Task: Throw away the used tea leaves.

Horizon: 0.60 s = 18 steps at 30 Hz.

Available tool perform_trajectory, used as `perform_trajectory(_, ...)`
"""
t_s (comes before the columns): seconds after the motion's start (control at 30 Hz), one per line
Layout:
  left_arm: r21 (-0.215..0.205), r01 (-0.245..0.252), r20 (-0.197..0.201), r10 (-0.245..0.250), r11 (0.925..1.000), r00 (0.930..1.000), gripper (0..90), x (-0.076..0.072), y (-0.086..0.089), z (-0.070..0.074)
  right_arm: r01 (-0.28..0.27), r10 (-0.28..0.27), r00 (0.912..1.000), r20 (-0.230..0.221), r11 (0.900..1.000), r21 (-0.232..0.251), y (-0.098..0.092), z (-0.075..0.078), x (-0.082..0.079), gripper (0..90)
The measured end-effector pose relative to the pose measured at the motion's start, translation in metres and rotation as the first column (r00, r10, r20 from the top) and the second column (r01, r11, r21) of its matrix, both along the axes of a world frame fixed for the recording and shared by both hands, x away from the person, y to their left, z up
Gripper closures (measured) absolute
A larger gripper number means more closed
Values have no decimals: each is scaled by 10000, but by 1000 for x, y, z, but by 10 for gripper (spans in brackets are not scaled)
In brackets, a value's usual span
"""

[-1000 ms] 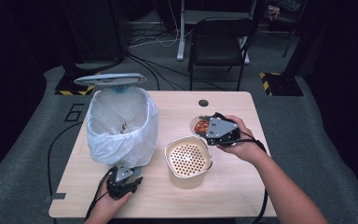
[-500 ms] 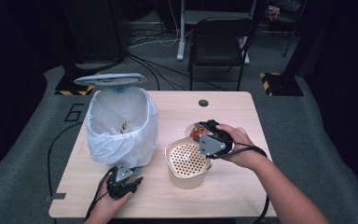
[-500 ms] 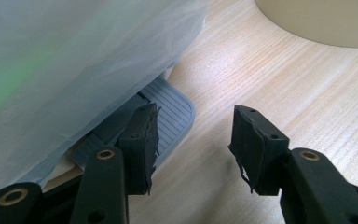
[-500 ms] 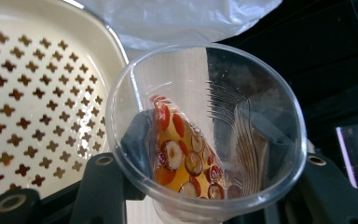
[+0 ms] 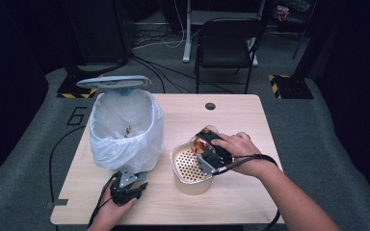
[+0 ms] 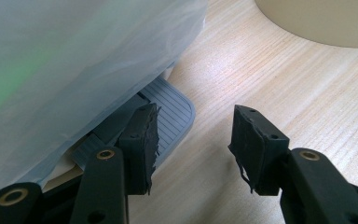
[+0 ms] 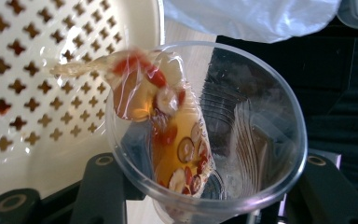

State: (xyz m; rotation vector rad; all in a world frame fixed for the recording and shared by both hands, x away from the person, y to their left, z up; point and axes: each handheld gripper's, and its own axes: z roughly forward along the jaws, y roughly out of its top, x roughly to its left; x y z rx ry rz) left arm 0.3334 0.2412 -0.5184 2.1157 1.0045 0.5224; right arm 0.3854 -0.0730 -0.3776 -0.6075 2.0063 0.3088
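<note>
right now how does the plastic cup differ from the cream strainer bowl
The plastic cup is clear with solid walls; the strainer bowl is cream and opaque, its bottom punched with holes. The cup is tipped over the bowl's rim, held by the right gripper; the bowl stands upright on the table. The cup holds amber liquid with red and white bits pouring out; the bowl looks empty. Both are round, open-topped containers.

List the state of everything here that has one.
Bin lid: raised, open.
Bin bag: fitted, draped over the rim.
Pedal: one jaw of the left tool on it.
Left tool: jaws apart, nothing between.
Right tool: closed on the cup.
Cup: tipped over the strainer.
Fruit and liquid: sliding out at the cup's mouth.
Strainer: upright on the table.
</note>
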Motion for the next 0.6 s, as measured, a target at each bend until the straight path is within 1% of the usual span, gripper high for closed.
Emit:
perform_trajectory(0.07,19,2,-25,-2,10000,10000,510,0,0,0,-89,94,9998,149,9993,-351,2,-1,-1,485)
perform_trajectory(0.13,-15,-10,16,10,10000,10000,510,0,0,0,-67,90,9992,382,9980,-621,4,0,-3,487)
perform_trajectory(0.2,-10,-6,14,6,10000,10000,510,0,0,0,-118,199,9969,755,9943,-1060,5,0,-4,487)
perform_trajectory(0.23,6,-6,-16,6,10000,10000,510,0,0,0,-165,279,9950,955,9929,-1182,6,0,-5,487)
perform_trajectory(0.27,-12,-2,8,2,10000,10000,510,0,0,0,-133,298,9932,1124,9894,-1448,6,-1,-6,487)
perform_trajectory(0.3,-22,-3,7,3,10000,10000,510,0,0,0,-179,452,9879,1484,9833,-1810,7,0,-8,487)
perform_trajectory(0.33,-21,-3,5,3,10000,10000,511,0,0,0,-146,501,9829,1772,9805,-1961,8,-1,-9,487)
perform_trajectory(0.37,-18,-1,6,1,10000,10000,511,0,0,0,-276,811,9734,2145,9700,-2415,9,0,-9,487)
perform_trajectory(0.4,-22,-7,5,7,10000,10000,511,0,0,0,-247,871,9695,2292,9647,-2621,9,-2,-11,487)
perform_trajectory(0.43,-21,-5,5,5,10000,10000,510,0,0,0,-295,1054,9589,2635,9604,-2769,10,-3,-12,487)
perform_trajectory(0.47,-27,-9,5,9,10000,10000,511,0,0,0,-345,1291,9524,2761,9457,-3232,11,-5,-13,488)
perform_trajectory(0.5,-18,-6,5,6,10000,10000,511,0,0,0,-295,1247,9521,2794,9464,-3217,11,-6,-14,488)
perform_trajectory(0.53,-17,-9,11,9,10000,10000,510,0,0,0,-359,1328,9492,2852,9464,-3211,11,-9,-14,488)
perform_trajectory(0.57,7,-5,-17,5,10000,10000,510,0,0,0,-275,1329,9438,3025,9440,-3288,11,-10,-16,488)
perform_trajectory(0.6,-17,-6,11,6,10000,10000,511,0,0,0,-333,1407,9409,3080,9436,-3294,11,-12,-16,488)
